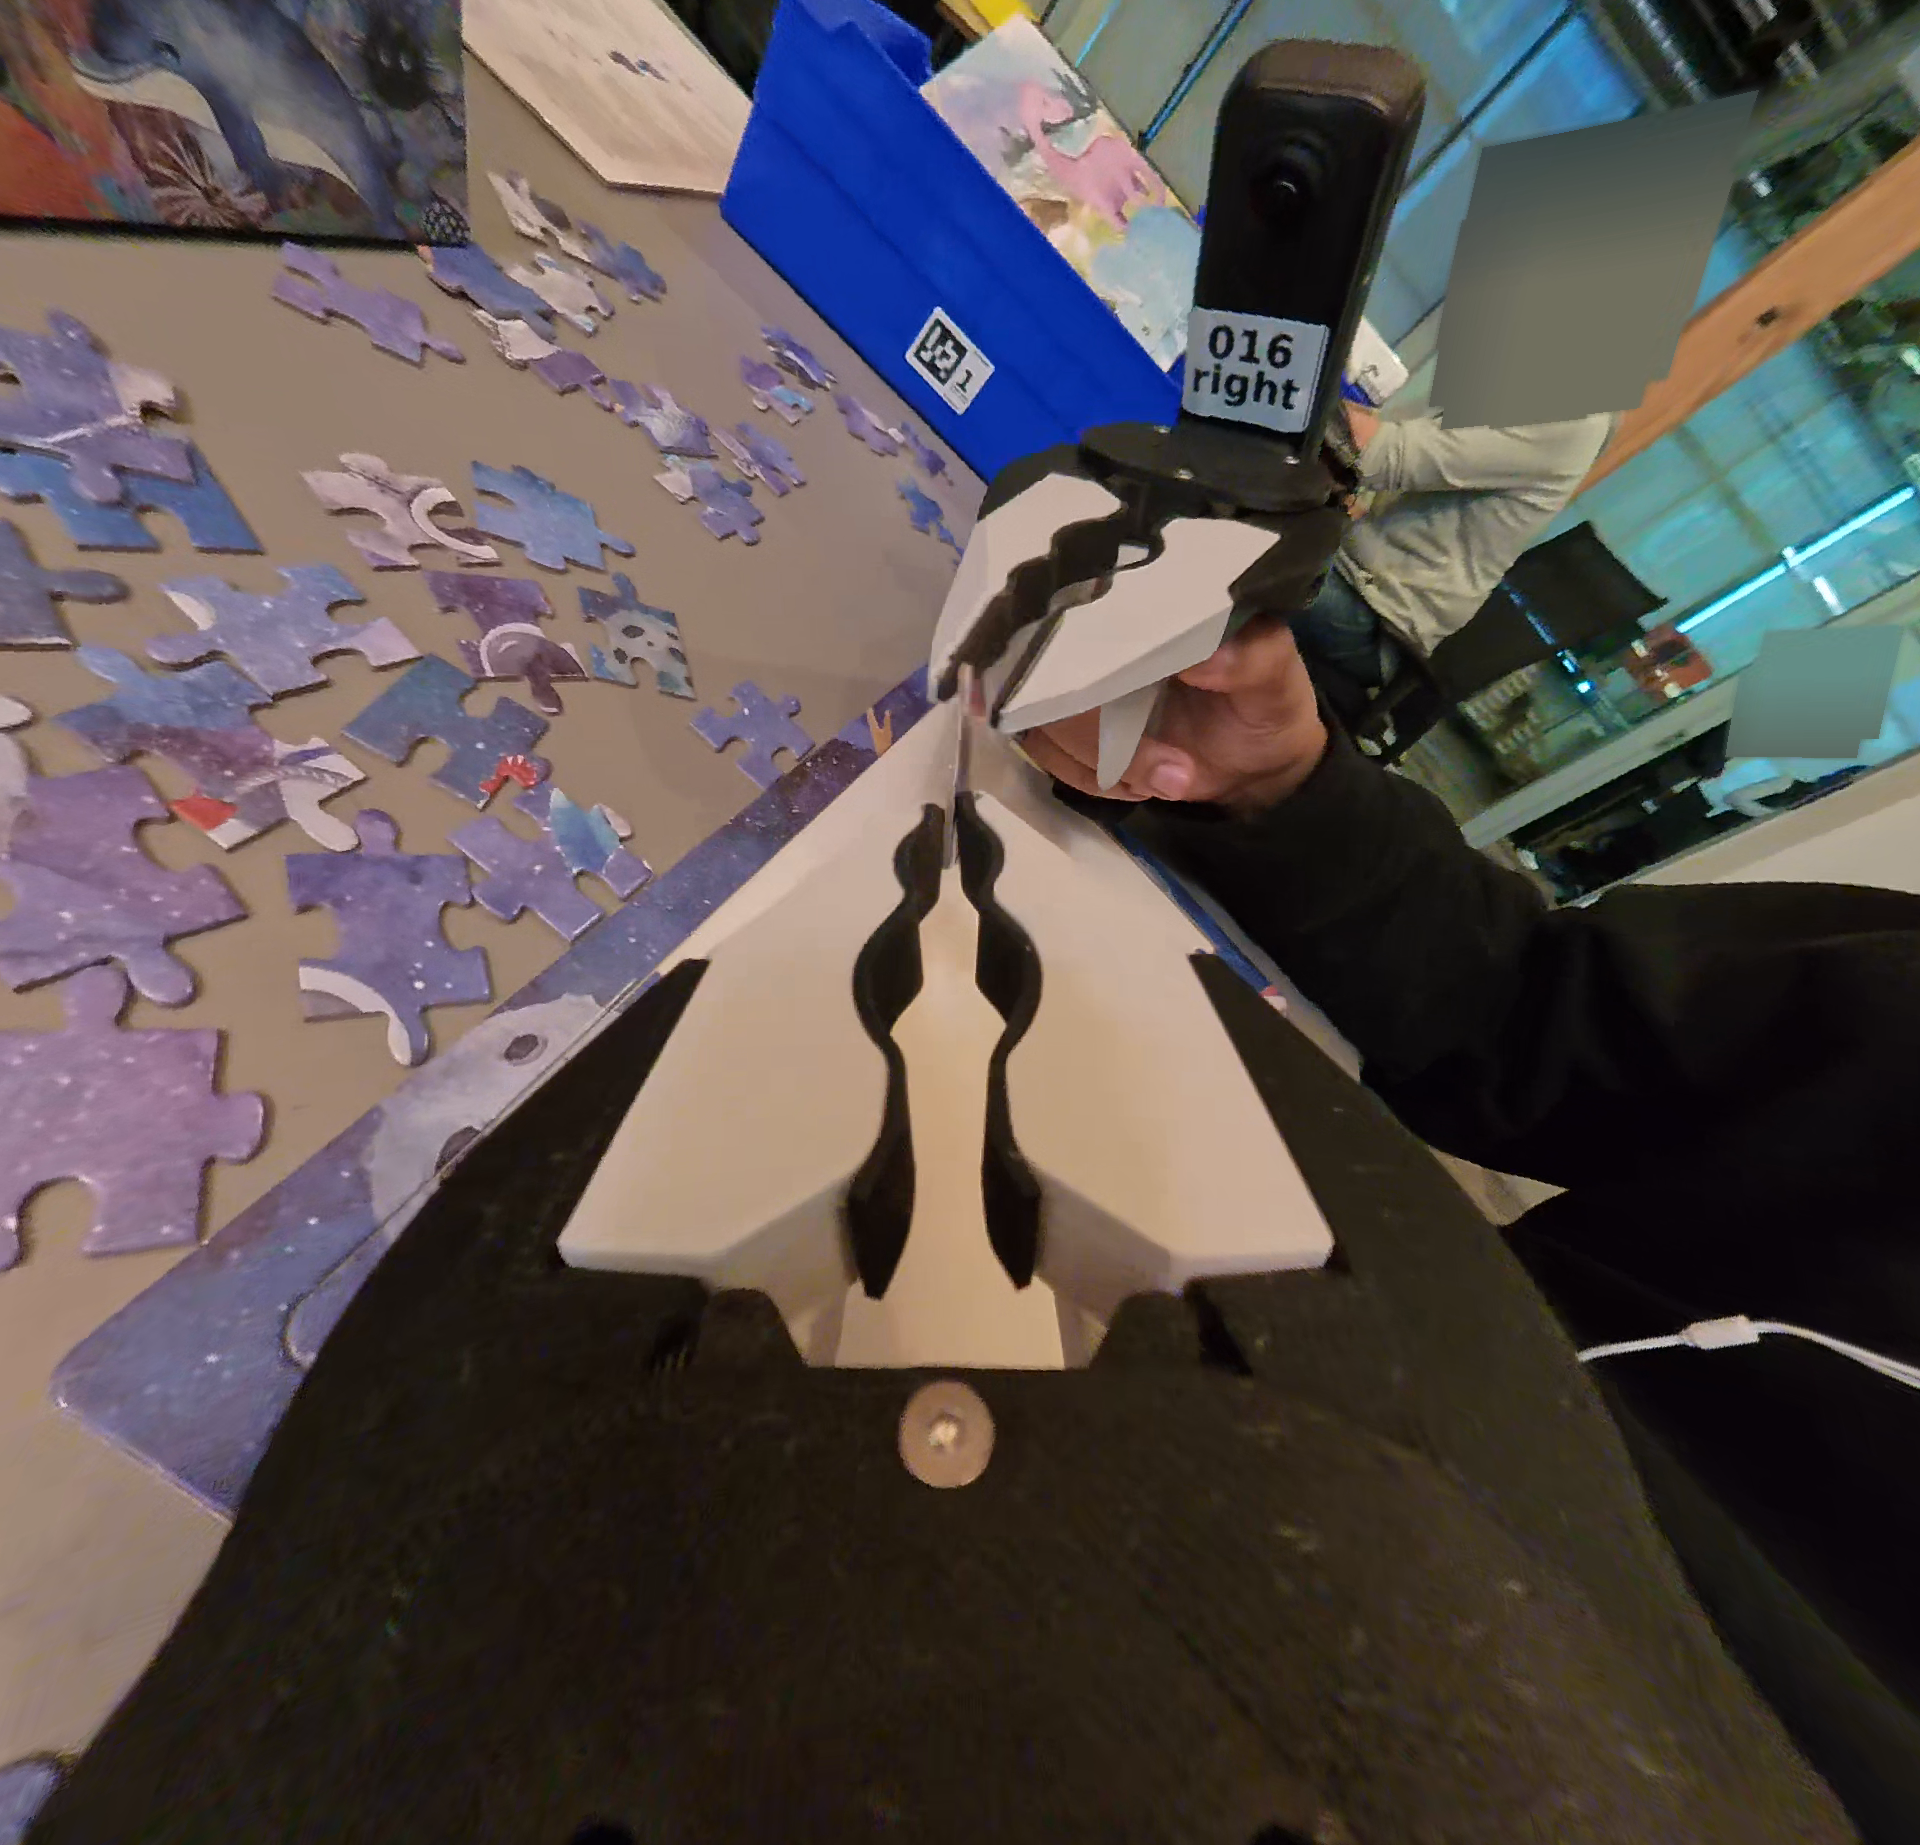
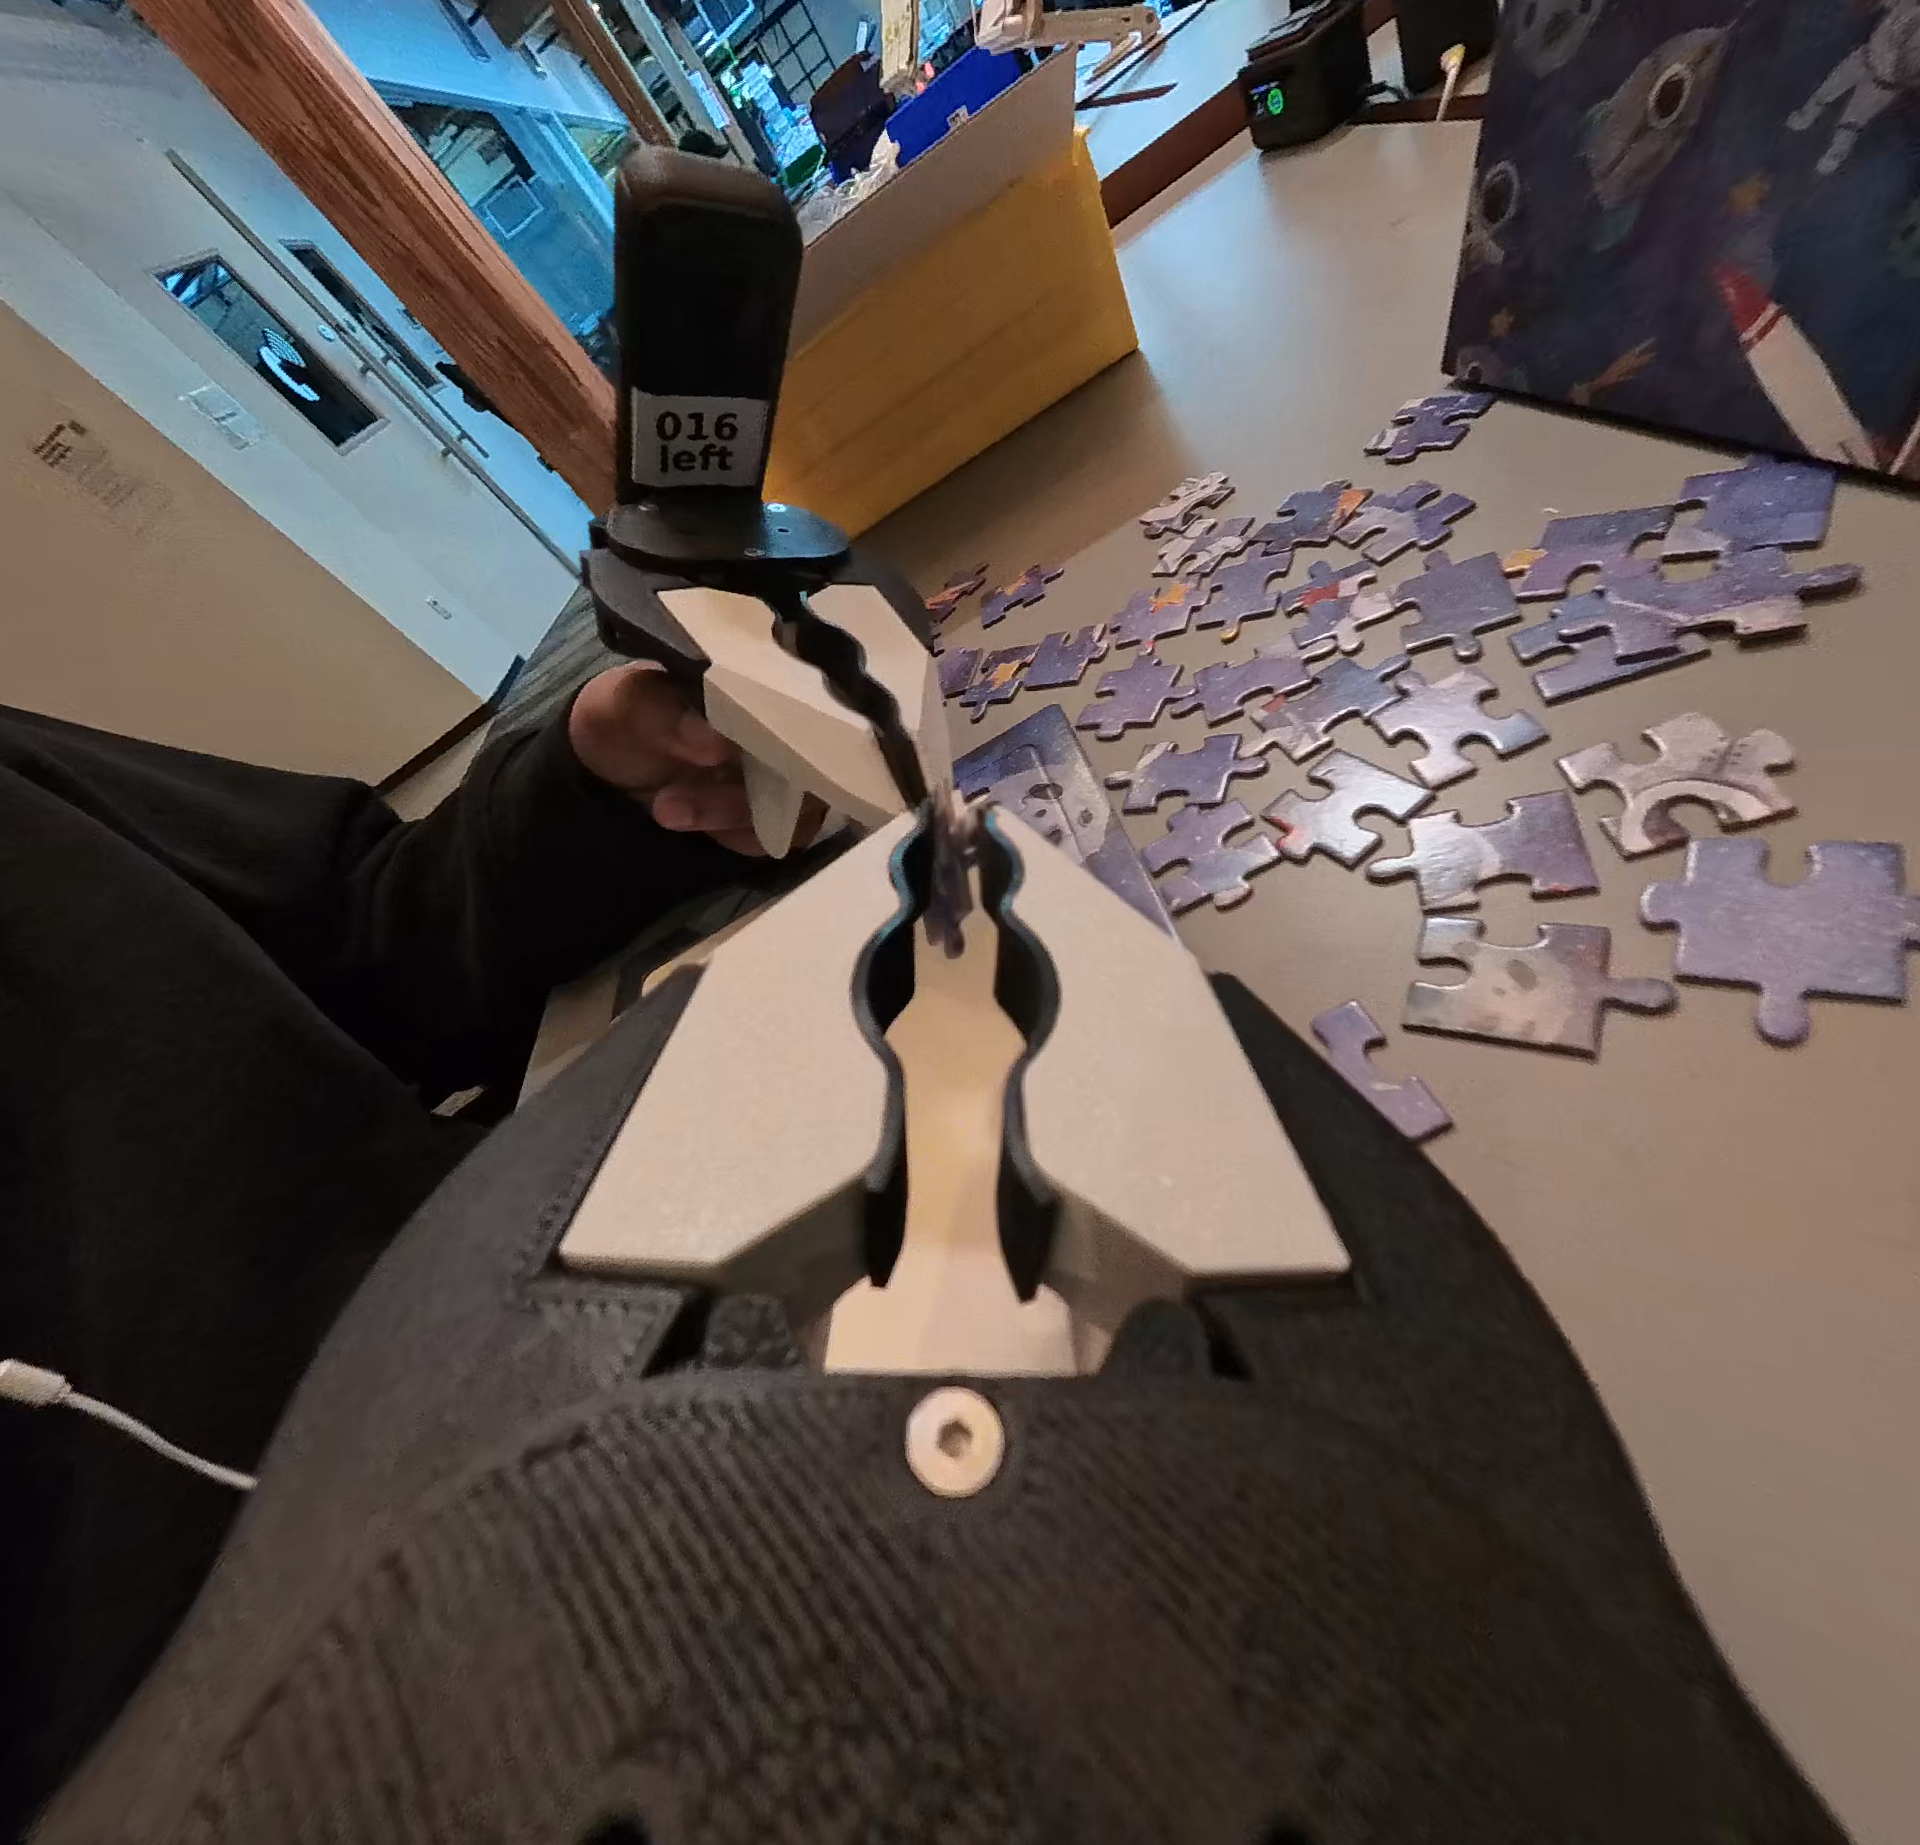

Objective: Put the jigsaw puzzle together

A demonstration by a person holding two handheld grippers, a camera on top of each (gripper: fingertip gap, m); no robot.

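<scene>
— What did we have at the tips?

— Our right gripper (image 2: 951,865) was clamped narrow on a purple puzzle piece (image 2: 948,896), held on edge, its long axis running back along the fingers. Our left gripper (image 1: 954,829) met it tip to tip from the opposite side, jaws nearly closed on the same piece's far edge.

— So neither hand was nearer?

— Both touched it, above the table's near edge.

— And beyond?

— Just below lay the assembled puzzle section (image 2: 1081,798); past it, loose pieces (image 2: 1455,715) scattered over the table (image 2: 1662,1276). Farther off stood the puzzle box (image 2: 1704,185), a blue bin (image 1: 894,237) and a yellow bin (image 2: 966,330). Nothing stood between the grippers.
</scene>
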